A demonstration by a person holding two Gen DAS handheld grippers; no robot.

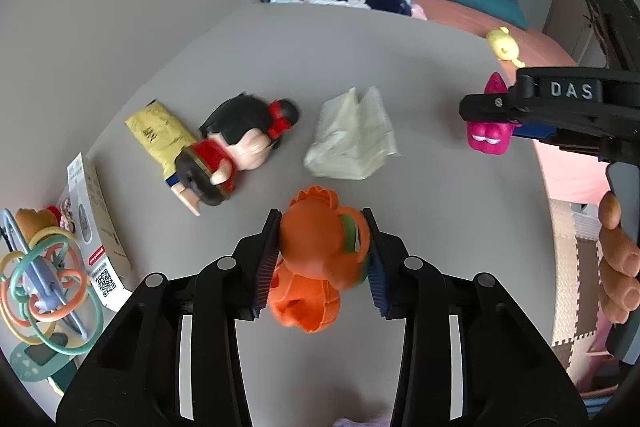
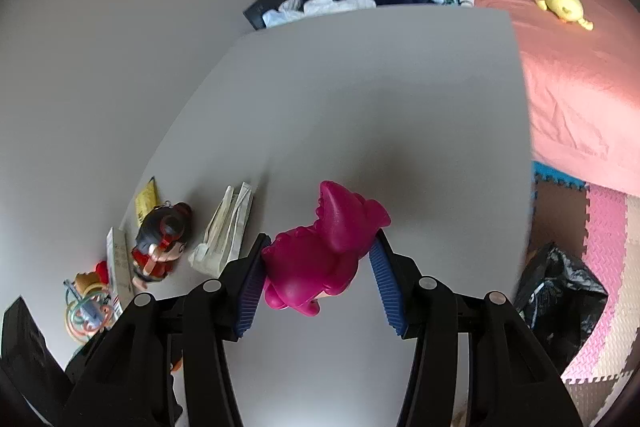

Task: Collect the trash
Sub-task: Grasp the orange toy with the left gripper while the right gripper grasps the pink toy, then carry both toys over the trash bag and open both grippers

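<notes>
My left gripper (image 1: pixel 322 259) is shut on an orange rubber toy (image 1: pixel 320 259) just above the grey table (image 1: pixel 360 59). My right gripper (image 2: pixel 320 267) is shut on a magenta dinosaur toy (image 2: pixel 320 255); it also shows in the left wrist view (image 1: pixel 490 137) at the table's right edge. A crumpled pale plastic bag (image 1: pixel 352 137) lies mid-table and shows in the right wrist view (image 2: pixel 224 235). A yellow wrapper (image 1: pixel 158 129) lies at the left, partly under a doll (image 1: pixel 232 151).
A card box (image 1: pixel 94 223) and a ring toy (image 1: pixel 40 279) stand at the table's left. A black trash bag (image 2: pixel 560 291) sits on the foam floor mat at the right. A pink bed (image 2: pixel 580 75) with a yellow plush (image 2: pixel 562 3) lies beyond.
</notes>
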